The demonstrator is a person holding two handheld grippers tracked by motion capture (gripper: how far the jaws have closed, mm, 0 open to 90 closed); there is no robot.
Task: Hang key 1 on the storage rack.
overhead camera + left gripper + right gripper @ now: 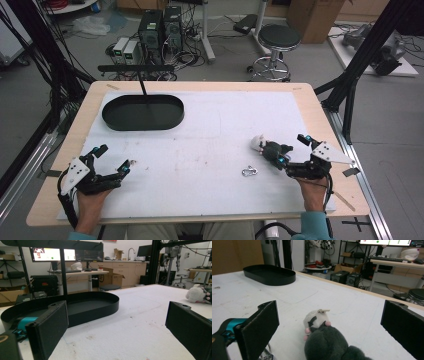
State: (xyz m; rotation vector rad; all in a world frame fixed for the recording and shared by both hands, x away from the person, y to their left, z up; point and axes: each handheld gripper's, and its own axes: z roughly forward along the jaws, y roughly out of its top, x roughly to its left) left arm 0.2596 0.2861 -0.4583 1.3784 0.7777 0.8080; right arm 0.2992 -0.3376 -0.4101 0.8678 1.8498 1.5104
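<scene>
The left gripper [114, 159] sits at the near-left corner of the white mat [210, 125], jaws wide apart and empty. At the far left lies the black oval tray [143, 112]. The right gripper [295, 148] has its 2 jaws spread wide around a grey-and-white plush toy [267, 147] near the right edge. A small metal clip [249, 171] lies just left of it, with bare mat between the hands.

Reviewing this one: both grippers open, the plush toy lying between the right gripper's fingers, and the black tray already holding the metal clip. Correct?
Not quite. The metal clip lies on the white mat, beside the right gripper; the high view shows the black tray holding nothing. The rest stands.
</scene>
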